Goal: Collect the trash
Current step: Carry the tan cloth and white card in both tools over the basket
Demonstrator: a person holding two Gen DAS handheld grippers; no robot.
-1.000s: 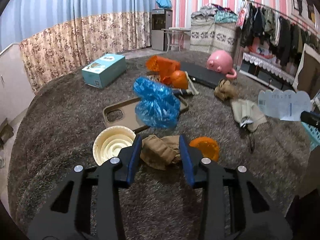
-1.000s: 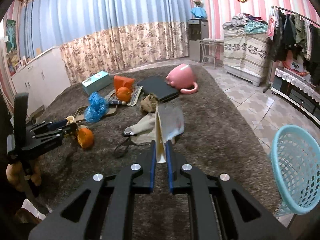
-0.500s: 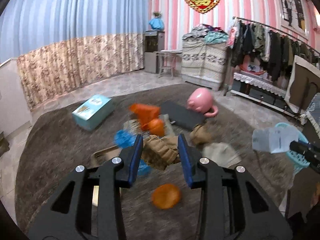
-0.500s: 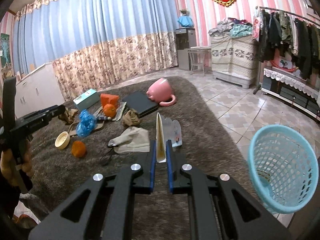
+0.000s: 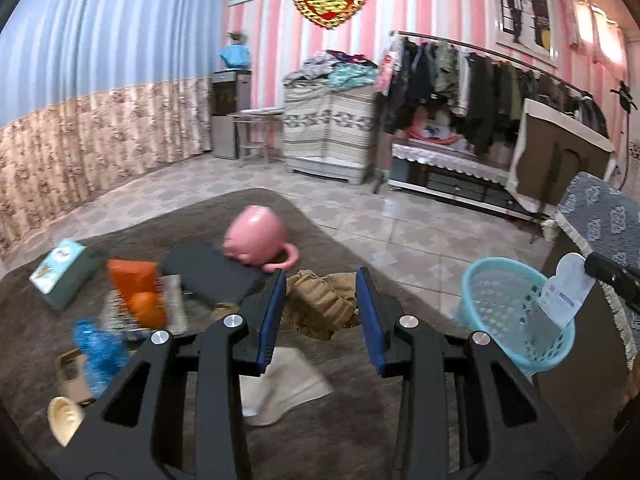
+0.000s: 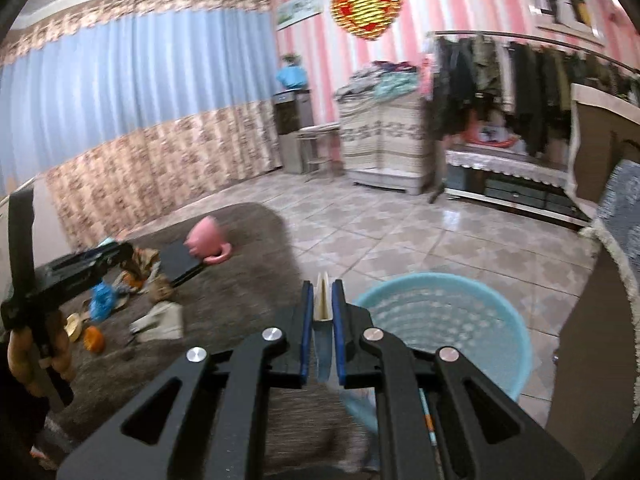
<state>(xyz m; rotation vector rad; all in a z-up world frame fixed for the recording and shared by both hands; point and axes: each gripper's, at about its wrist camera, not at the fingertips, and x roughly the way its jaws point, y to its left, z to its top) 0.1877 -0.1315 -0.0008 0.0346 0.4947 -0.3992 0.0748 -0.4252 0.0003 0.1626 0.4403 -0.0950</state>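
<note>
Over the near rim of the blue basket (image 6: 442, 320): item 1, right gripper (image 6: 319, 312), jaws nearly shut on a flat paper packet (image 6: 322, 296), clamped edge-on with its long axis pointing away from the camera; the left wrist view shows the same packet (image 5: 566, 292) hanging against the basket's (image 5: 516, 312) right rim. Basket stands on the tile floor just right of the brown rug (image 5: 328, 432), directly ahead of and below this gripper, so the right hand is judged the nearer of the 2 for a drop. Item 2, left gripper (image 5: 320, 312), jaws partly closed on a crumpled brown paper wad (image 5: 320, 304), pads pressing both sides; basket lies to its right, well apart. Remaining on the rug, far left: pink mug (image 5: 256, 240), dark flat case (image 5: 208, 272), orange wrappers (image 5: 136, 284), blue bag (image 5: 98, 350), teal box (image 5: 60, 268), cream lid (image 5: 66, 418), pale cloth (image 5: 280, 388).
</note>
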